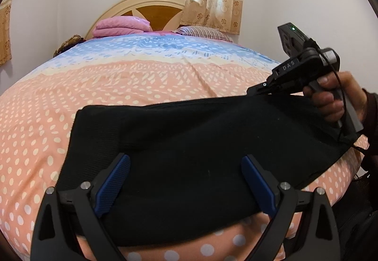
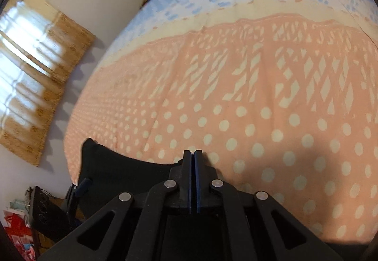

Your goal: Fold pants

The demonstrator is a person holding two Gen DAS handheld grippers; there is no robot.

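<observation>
Left tongs (image 1: 185,186): black frame, blue ribbed pads (image 1: 113,186), spread wide over the near part of the black knit pants (image 1: 189,143), gripping nothing.
Right tongs (image 2: 194,154): same make, pads pressed together; they sit at the far edge of the pants (image 2: 122,173), but whether cloth lies between them cannot be told. In the left view a hand (image 1: 335,100) holds them.
Pants: one flat dark band across the near side of the bed.
Bed: peach, cream and blue dotted bedspread (image 1: 141,86).
Beyond: folded pink blanket (image 1: 121,26), striped pillow (image 1: 203,33), cream and wooden headboard (image 1: 151,10), patterned tan curtain (image 1: 212,8).
</observation>
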